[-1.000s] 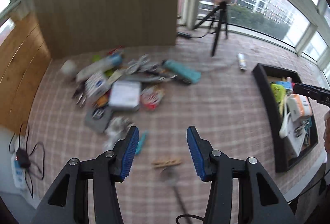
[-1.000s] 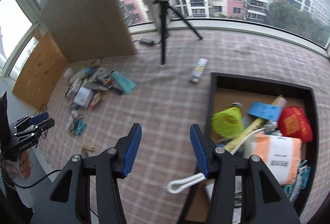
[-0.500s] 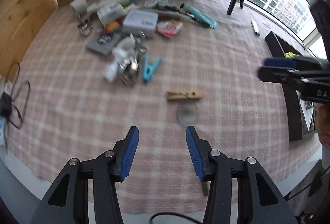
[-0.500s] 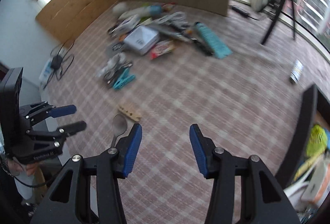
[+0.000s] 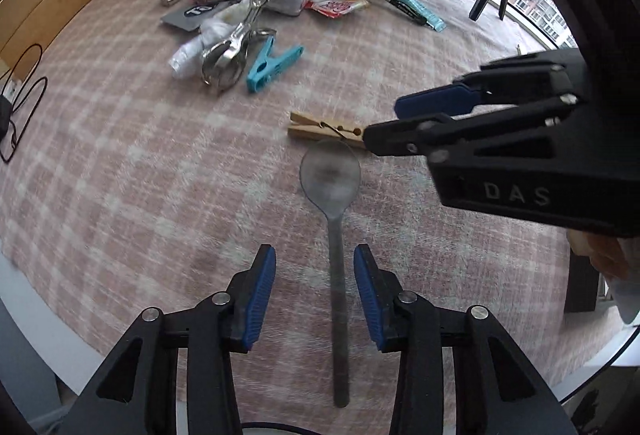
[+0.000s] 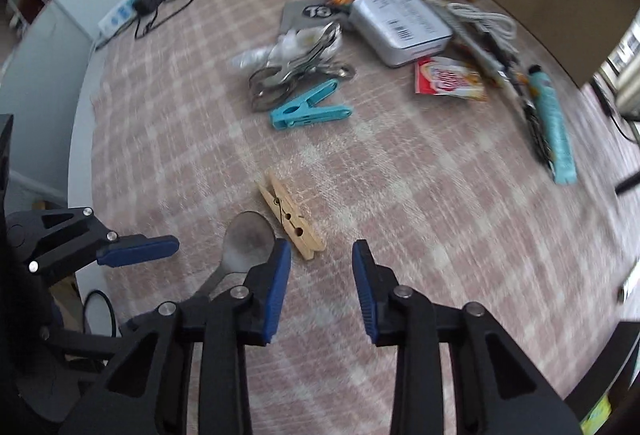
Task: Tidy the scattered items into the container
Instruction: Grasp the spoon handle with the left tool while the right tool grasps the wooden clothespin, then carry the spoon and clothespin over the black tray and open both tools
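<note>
Spoon (image 5: 330,179) between open left gripper (image 5: 315,273) jaws

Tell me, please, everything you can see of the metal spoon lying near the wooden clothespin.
The metal spoon is dull grey, with an oval bowl and a long, straight, flat handle. It lies flat on the pink checked tablecloth, bowl up. The bowl's tip reaches the wooden clothespin; whether they touch is unclear. The handle runs between the open fingers of the left gripper, which do not touch it. The right gripper hangs open close by.
</note>
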Demonstrator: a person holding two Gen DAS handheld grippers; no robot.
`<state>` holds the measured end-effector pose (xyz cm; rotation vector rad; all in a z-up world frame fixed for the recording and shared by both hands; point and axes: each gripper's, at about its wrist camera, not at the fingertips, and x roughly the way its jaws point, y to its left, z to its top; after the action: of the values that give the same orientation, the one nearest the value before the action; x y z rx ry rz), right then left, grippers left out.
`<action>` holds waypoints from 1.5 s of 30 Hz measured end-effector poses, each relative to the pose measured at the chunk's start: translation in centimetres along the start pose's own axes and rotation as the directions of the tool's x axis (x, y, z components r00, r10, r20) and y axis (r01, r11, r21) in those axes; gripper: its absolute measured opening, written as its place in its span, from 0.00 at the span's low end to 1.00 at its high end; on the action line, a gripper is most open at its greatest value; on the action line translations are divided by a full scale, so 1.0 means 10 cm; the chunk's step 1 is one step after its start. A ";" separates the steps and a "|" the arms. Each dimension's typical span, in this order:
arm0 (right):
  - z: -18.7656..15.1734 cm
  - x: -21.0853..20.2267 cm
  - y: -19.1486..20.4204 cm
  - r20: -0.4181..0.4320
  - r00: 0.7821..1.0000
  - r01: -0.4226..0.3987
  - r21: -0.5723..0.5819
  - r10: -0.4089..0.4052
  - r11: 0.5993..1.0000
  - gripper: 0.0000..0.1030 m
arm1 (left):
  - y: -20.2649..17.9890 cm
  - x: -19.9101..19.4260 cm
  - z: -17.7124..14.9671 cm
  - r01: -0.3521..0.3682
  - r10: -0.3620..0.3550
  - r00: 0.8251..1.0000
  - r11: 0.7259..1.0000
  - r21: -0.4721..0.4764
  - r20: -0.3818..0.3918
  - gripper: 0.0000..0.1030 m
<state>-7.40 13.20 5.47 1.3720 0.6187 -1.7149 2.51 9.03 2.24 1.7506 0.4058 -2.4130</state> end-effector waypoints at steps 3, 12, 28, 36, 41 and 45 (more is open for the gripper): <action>0.02 0.05 -0.02 -0.016 1.000 -0.025 -0.032 0.025 0.999 0.29 | -0.03 0.03 -0.02 -0.017 0.017 1.000 1.000 -0.018 0.003 0.35; 0.07 0.13 -0.02 -0.016 0.999 -0.048 -0.102 0.047 0.994 0.25 | -0.09 0.05 0.04 -0.099 0.099 0.995 0.995 -0.012 0.030 0.29; -0.17 -0.17 -0.24 0.051 0.998 -0.026 0.054 0.024 0.998 0.12 | 0.23 -0.12 0.05 -0.074 0.078 0.996 0.993 -0.094 0.041 0.07; -0.38 -0.76 -0.58 0.173 0.985 -0.037 0.263 -0.010 0.964 0.12 | 0.09 -0.53 0.24 -0.026 0.031 0.994 0.998 -0.049 0.105 0.07; -0.67 -1.17 -0.83 0.234 0.967 0.003 0.390 -0.103 0.921 0.12 | -0.35 -0.61 0.61 0.012 -0.018 0.989 0.999 0.043 0.145 0.07; -1.05 -1.55 -1.13 0.257 0.948 0.039 0.496 -0.189 0.867 0.12 | -0.74 -0.62 0.85 0.079 -0.096 0.985 0.990 0.118 0.143 0.07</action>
<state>-10.37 32.19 15.88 1.3802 0.0924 -2.2270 -5.20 13.31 11.54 1.6117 0.3424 -2.6558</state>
